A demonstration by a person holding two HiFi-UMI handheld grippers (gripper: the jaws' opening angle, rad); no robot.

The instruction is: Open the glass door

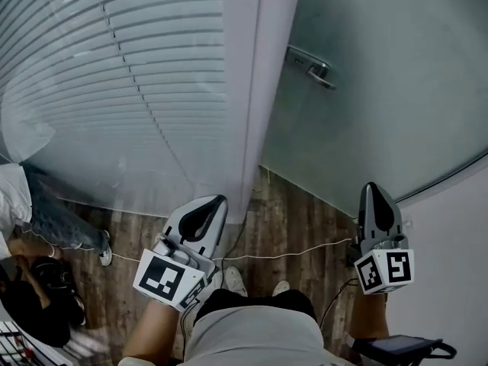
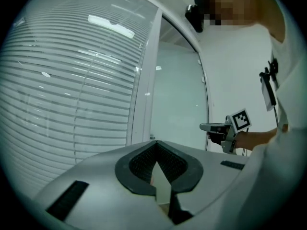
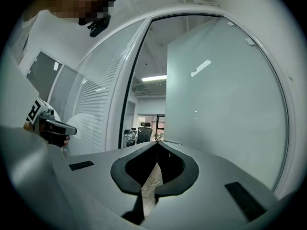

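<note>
Only right gripper view shows chair [image 3: 145,126] beyond door [image 3: 225,104].

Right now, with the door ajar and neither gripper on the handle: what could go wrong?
1. The left gripper and right gripper both have their fingers shut on nothing, away from the handle, so the glass door may swing freely.
2. A cable crosses the floor just ahead of the person's shoes, a likely snag when stepping through.
3. The right gripper points at the glass and could knock it.
</note>
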